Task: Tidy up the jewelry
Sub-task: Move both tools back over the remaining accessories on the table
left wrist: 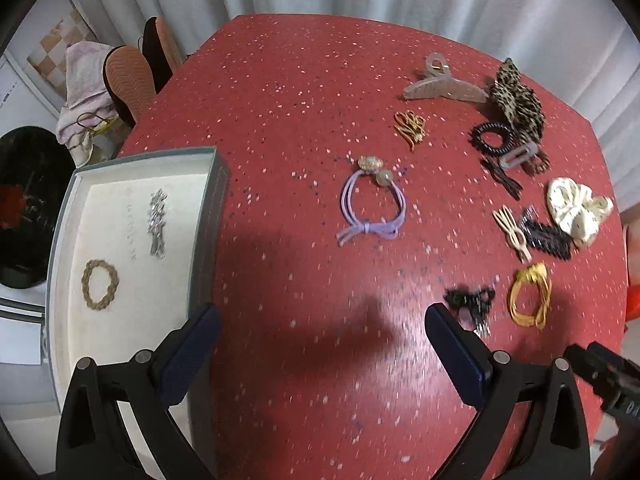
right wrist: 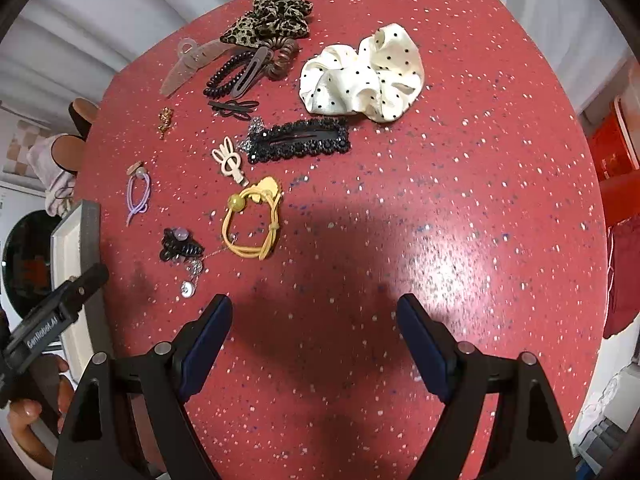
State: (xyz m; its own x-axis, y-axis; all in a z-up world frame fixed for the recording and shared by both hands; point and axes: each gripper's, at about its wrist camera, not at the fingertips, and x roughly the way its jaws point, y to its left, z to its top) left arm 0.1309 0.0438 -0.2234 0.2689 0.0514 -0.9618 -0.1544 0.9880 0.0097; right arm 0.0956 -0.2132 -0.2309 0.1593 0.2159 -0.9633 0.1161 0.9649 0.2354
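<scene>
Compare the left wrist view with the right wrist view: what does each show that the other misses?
Left wrist only: the inside of the grey cream-lined tray, holding a braided tan hair tie and a silver rhinestone clip.

Right wrist only: a brown spiral hair tie shown clearly beside the leopard-print scrunchie, and a hand holding the left gripper.

Both: the red speckled table, the lilac elastic hair tie, the yellow elastic hair tie, the white polka-dot scrunchie and the black beaded snap clip. Each view's own jaws are open and empty.
</scene>
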